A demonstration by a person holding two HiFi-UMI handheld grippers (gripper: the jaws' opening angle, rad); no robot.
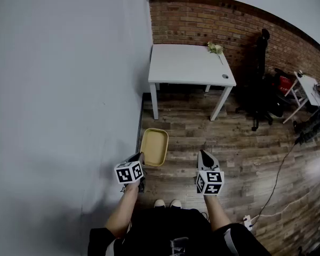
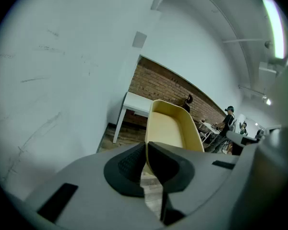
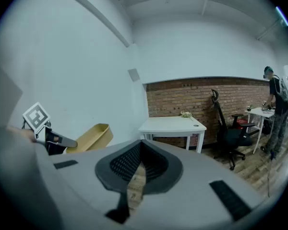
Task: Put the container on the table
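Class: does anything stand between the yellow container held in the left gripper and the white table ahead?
Nothing visible does. Only bare wood floor lies between the container and the table; flowers sit at its far right corner.

One yellow container (image 1: pixel 154 147) lies just below centre in the head view. There are two grippers, the left gripper (image 1: pixel 140 157) at seven o'clock and the right gripper (image 1: pixel 203 153) at five o'clock, carrying two marker cubes (image 1: pixel 129 172) in all. Of the two white tables, the large table (image 1: pixel 189 64) is at twelve o'clock and the small table (image 1: pixel 311 88) at three o'clock. One black office chair (image 1: pixel 260 84) is at two o'clock. One flower sprig (image 1: pixel 215 48) lies on the large table. Two white shoes (image 1: pixel 159 202) show at six o'clock. Two people (image 3: pixel 277 109) stand at three o'clock in the right gripper view.
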